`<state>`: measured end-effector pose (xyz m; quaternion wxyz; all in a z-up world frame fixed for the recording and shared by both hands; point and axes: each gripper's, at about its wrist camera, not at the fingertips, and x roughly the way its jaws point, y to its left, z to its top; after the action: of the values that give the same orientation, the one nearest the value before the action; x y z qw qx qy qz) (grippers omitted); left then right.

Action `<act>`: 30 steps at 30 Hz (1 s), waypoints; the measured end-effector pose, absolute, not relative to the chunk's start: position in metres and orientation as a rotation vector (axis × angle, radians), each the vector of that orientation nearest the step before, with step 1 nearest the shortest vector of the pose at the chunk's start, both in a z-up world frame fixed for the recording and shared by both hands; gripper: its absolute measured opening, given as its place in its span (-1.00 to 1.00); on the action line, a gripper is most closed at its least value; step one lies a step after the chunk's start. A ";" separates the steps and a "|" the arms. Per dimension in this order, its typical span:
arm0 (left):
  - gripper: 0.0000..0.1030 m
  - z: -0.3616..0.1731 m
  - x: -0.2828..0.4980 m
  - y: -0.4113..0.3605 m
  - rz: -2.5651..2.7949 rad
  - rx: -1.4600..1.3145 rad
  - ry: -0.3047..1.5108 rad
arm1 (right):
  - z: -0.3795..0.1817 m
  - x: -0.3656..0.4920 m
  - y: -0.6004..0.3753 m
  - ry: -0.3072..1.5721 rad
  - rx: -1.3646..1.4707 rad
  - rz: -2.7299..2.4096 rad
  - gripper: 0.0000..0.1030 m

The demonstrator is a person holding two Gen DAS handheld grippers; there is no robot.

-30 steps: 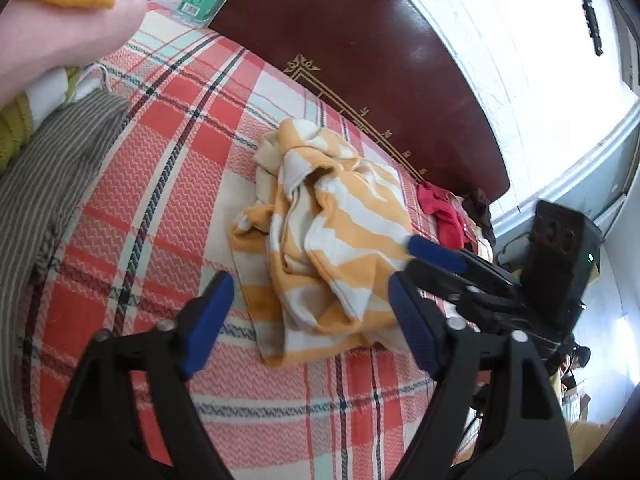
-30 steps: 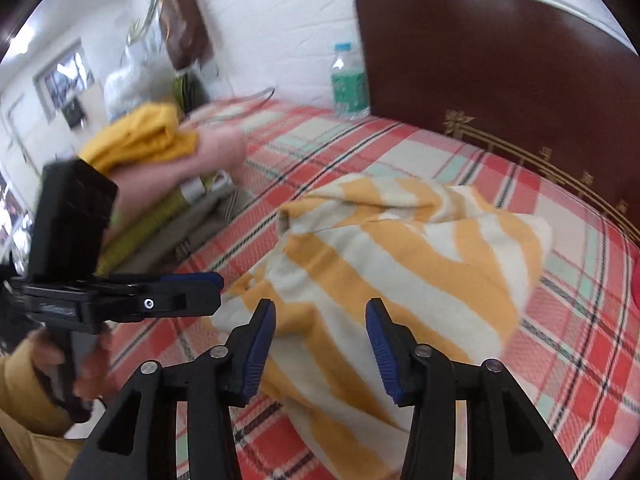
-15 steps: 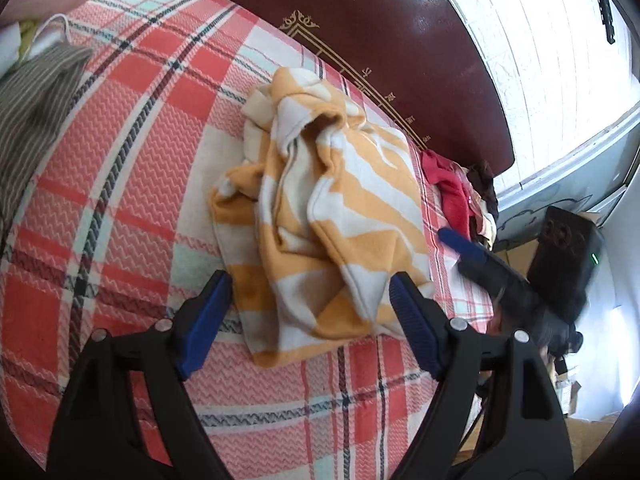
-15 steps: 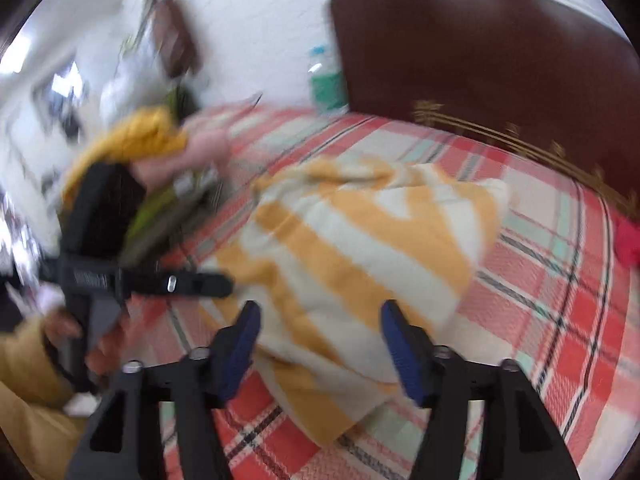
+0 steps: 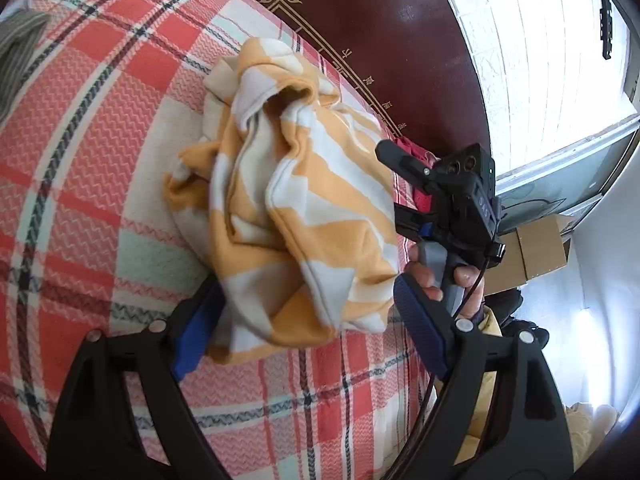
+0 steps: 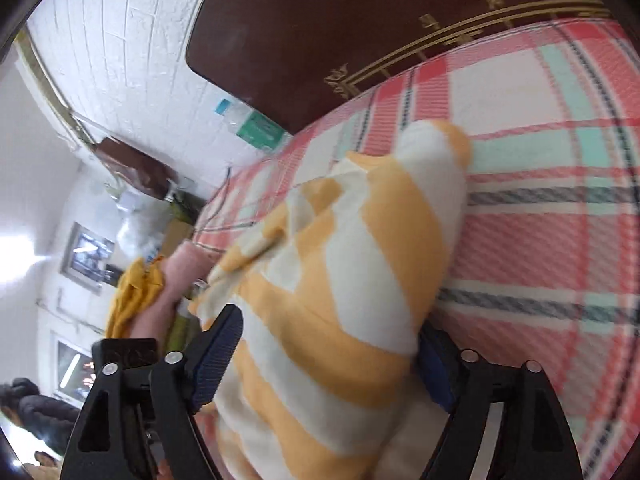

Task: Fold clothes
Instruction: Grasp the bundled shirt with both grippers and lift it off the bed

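1. The soft yellow-and-white striped cloth top (image 5: 296,208) lay in a crumpled heap on the bed, near the dark brown wooden headboard (image 5: 360,12). It was not folded at all.
2. The left claw (image 5: 304,332) was wide and its jaws were opening. The near edge of the top sat between its blue pads (image 5: 420,336), but the pads did not squeeze it.
3. The right claw (image 6: 320,364) was wide too, and its jaws were opening. The striped top filled the gap between them, and it did not look pinched.
4. The person's right hand (image 5: 444,276) held the right claw's grey handle just beside the heap.
5. The top rested on a red, white and mint checked blanket (image 5: 92,128).
6. A clear water bottle with a green label (image 6: 252,124) stood by the headboard, well apart from the top.
7. I think the job was only at its start. The top had yet to be gripped, spread flat and folded.
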<state>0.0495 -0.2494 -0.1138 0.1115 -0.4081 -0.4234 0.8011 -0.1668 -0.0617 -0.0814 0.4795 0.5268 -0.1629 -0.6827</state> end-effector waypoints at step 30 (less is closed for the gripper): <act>-0.48 -0.056 0.080 -0.262 2.324 -1.068 -1.321 | -0.017 -0.134 -0.049 -0.627 1.188 -1.538 -0.45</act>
<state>0.0796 -0.2621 -0.0561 0.1310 -0.3679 -0.4548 0.8004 -0.1339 -0.0485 -0.0169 0.5225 0.4960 -0.2620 -0.6421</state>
